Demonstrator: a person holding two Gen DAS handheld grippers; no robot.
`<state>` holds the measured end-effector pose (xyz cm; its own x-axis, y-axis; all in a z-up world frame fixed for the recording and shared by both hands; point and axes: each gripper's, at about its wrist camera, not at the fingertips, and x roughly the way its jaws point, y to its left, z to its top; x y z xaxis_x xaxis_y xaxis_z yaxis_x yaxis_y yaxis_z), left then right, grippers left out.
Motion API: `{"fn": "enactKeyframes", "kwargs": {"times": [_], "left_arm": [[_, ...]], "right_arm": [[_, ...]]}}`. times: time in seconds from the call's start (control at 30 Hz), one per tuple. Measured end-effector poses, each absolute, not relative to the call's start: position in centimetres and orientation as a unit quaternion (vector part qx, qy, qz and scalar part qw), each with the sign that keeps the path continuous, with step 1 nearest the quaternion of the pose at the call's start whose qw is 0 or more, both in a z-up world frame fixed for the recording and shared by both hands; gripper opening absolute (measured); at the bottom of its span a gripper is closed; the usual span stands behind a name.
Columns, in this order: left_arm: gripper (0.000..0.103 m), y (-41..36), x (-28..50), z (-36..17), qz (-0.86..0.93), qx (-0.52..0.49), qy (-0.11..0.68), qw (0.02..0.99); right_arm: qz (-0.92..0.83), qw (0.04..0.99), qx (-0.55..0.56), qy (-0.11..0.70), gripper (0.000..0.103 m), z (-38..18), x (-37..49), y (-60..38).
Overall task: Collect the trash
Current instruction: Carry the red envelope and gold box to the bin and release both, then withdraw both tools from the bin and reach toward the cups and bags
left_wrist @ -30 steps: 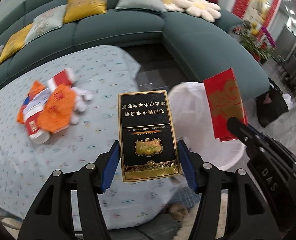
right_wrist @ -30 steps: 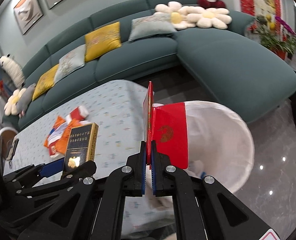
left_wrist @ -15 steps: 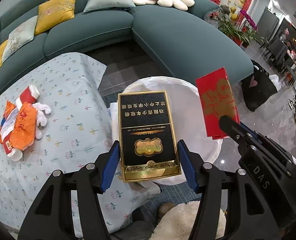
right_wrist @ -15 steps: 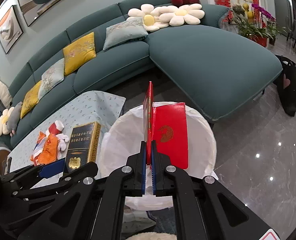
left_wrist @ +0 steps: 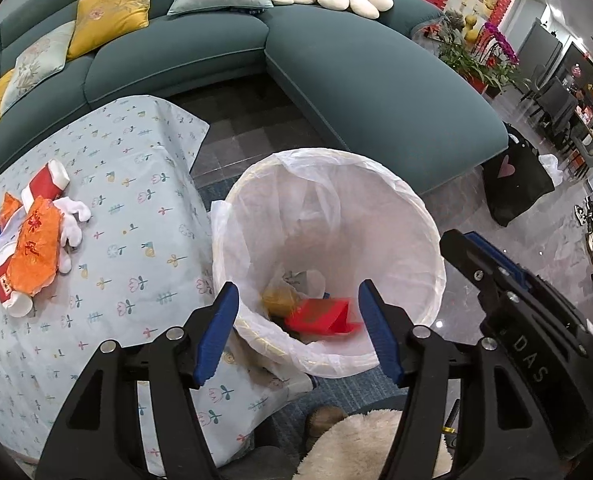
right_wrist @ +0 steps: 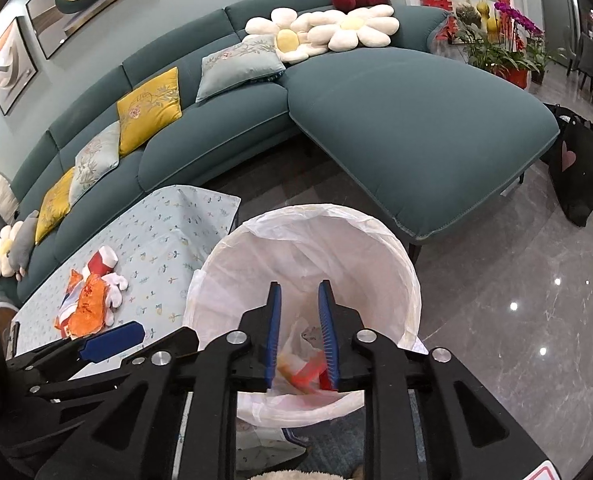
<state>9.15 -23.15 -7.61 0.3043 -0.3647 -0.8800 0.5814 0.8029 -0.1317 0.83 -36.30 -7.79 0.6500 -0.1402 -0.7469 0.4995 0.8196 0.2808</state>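
Left hand-held gripper (left_wrist: 298, 328) stood wide and empty over the lined bin (left_wrist: 420, 216); right hand-held gripper (right_wrist: 299, 332) was narrowly parted, also empty. A blurred red packet (left_wrist: 320, 316) lay inside the bin. The bin rim sat just beside the worktop (left_wrist: 136, 184) edge, open floor (right_wrist: 516, 280) on its far side.

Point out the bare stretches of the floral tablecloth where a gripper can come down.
Free: the pale blue floral tablecloth between the orange-and-red wrapper pile and the white-lined round trash bin, plus the far corner toward the teal sofa. Crowded: the wrapper pile at the left edge.
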Motion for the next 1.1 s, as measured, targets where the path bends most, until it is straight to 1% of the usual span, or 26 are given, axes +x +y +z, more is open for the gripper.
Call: {"fn": "enactKeyframes", "kwargs": {"times": [0.3, 0.43, 0.8, 0.87, 0.9, 1.1], "left_arm": [[0.059, -21.4, 9.4, -6.9, -0.282, 0.096, 0.507, 0.809], [0.059, -19.9, 9.5, -6.4, -0.270, 0.091, 0.502, 0.817], [0.059, -14.0, 10.6, -5.7, -0.222, 0.068, 0.499, 0.835], [0.062, -12.8, 11.0, -5.6, -0.213, 0.063, 0.499, 0.838], [0.064, -12.1, 11.1, -5.5, -0.206, 0.059, 0.498, 0.840], [0.065, -8.1, 11.9, -5.0, -0.179, 0.039, 0.496, 0.849]], "right_arm": [[-0.177, 0.882, 0.224, 0.375, 0.024, -6.8, 1.2, -35.0], [-0.169, 0.887, 0.213, 0.372, 0.031, -5.9, 1.5, -34.0], [-0.136, 0.900, 0.177, 0.375, 0.035, -3.9, 3.4, -29.1], [-0.131, 0.902, 0.168, 0.376, 0.039, -3.6, 3.6, -28.0], [-0.129, 0.903, 0.165, 0.375, 0.039, -3.5, 3.7, -27.6], [-0.107, 0.907, 0.144, 0.381, 0.040, -2.8, 4.6, -24.7]]}}
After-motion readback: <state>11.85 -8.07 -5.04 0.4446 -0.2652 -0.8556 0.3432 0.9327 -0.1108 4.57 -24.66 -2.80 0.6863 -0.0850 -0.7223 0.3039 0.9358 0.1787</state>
